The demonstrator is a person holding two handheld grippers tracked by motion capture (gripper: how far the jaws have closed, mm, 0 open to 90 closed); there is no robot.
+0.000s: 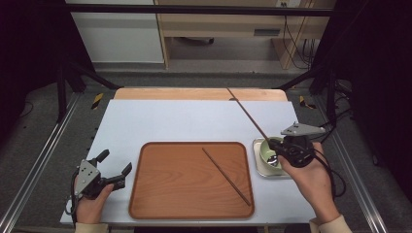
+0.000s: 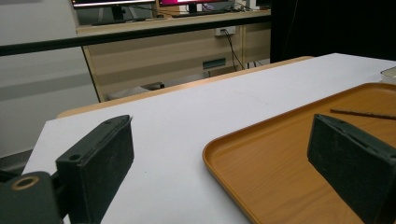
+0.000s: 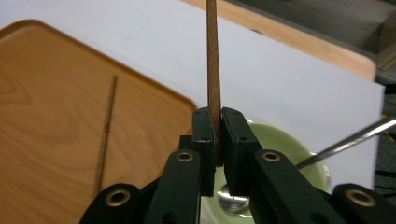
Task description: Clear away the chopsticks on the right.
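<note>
Two chopsticks are in play, and one of them is pinched in my right claw (image 3: 218, 135), its jaws closed tight on the thin end so the stick (image 3: 213, 56) rises away from me over the white surface (image 1: 184, 121). To do this step well, I judge I should keep the grip firm, lift clear of the green bowl (image 3: 285, 149) just under the claw, and swing across to the wooden tray (image 1: 160, 194) before lowering the stick flat beside its mate, letting go only once it rests on the wood. The long far end could sweep wide, so a slow turn seems wise. My left claw (image 1: 114, 167) waits with its jaws spread wide and empty, near the tray's left edge. Farther out, the second chopstick (image 1: 226, 176) lies slantwise on the tray, well apart from both claws. A metal spoon (image 3: 348, 140) leans in the bowl, which sits in a small pale dish (image 1: 258, 167) right of the tray.
</note>
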